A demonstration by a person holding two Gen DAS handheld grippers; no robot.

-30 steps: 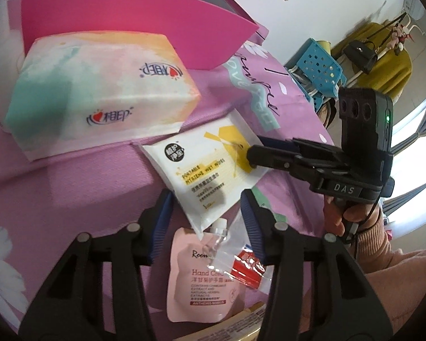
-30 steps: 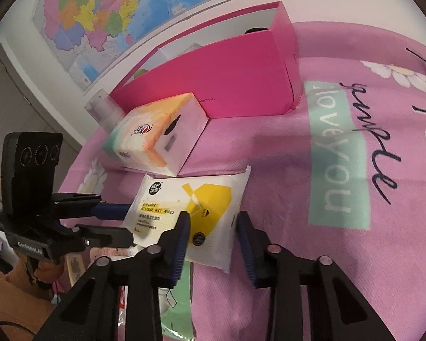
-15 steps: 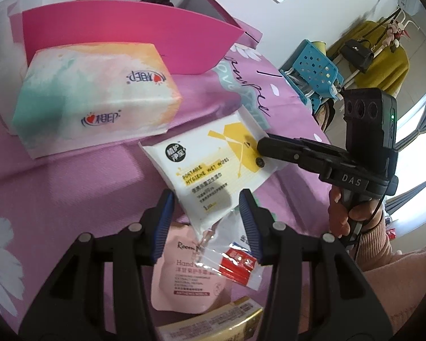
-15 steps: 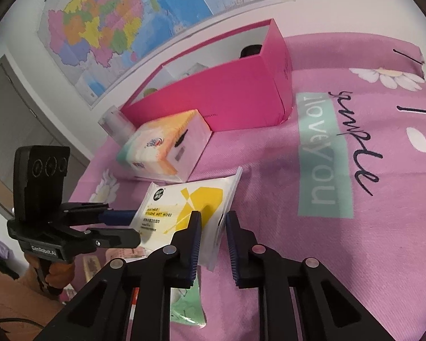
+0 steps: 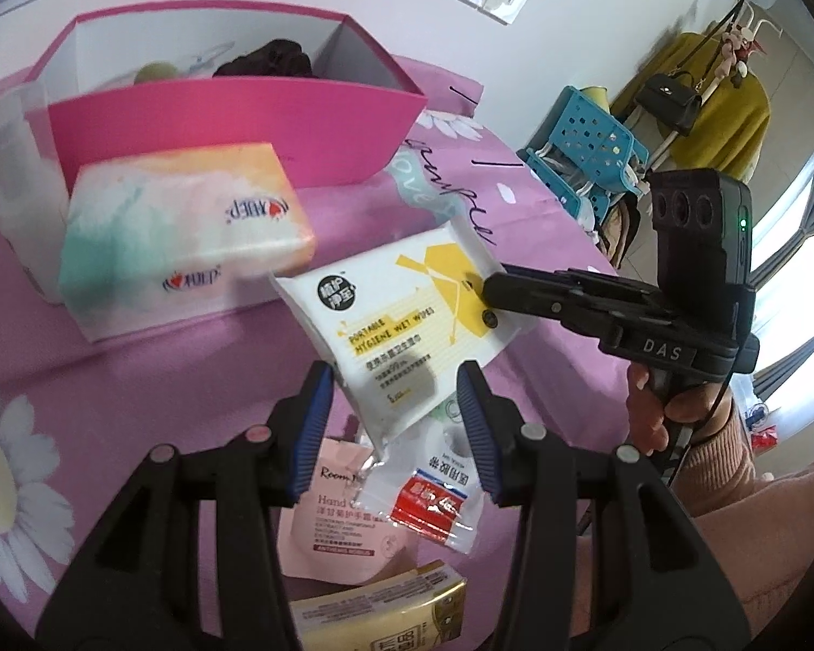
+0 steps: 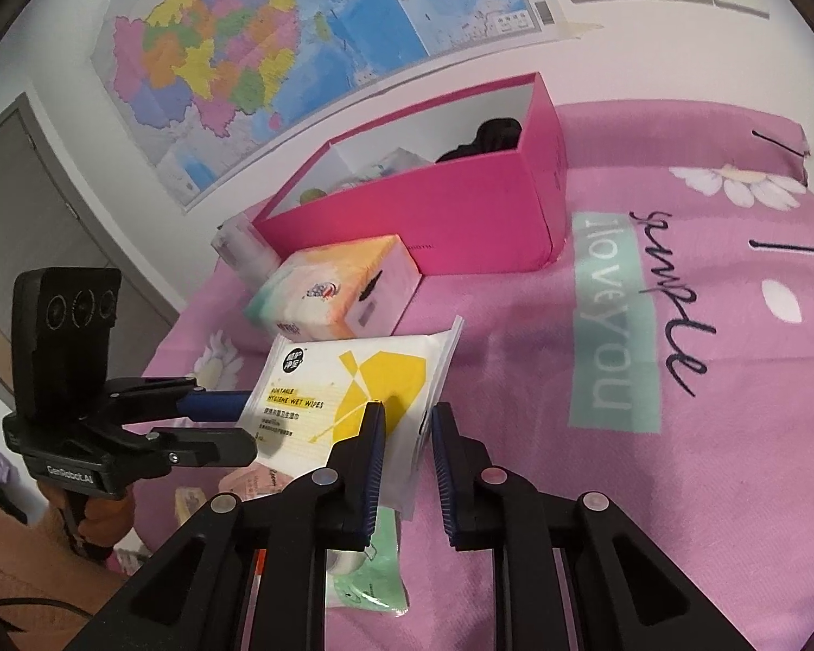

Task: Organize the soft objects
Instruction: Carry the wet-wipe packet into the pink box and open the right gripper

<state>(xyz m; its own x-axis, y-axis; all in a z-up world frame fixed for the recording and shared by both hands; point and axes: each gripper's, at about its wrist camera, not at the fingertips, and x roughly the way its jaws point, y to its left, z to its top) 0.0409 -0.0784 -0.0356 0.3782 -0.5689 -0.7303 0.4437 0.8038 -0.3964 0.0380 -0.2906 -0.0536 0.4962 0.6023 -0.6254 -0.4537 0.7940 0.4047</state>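
Only from the left wrist view is the right gripper point(image 5: 485, 293) seen side-on, its jaws pinched on the yellow end of the wipes pack point(image 5: 401, 331), having just closed on it; from the right wrist view the same pack point(image 6: 347, 385) is seen gripped at its near edge between the blue pads point(image 6: 375, 447), with a gap kept between them. The left gripper point(image 5: 393, 407) is held with jaws spread; the pack's lower corner lies between them, and contact cannot be told. The pack is white with a yellow flap and a black round logo, flat, tilted, and lifted off the pink cloth point(image 6: 515, 325). Just behind it a tissue pack point(image 5: 179, 249) is seen, and behind that a pink box point(image 5: 233, 125). Under the pack, a pink pouch point(image 5: 331, 531) and a clear sachet point(image 5: 428, 499) are partly covered.
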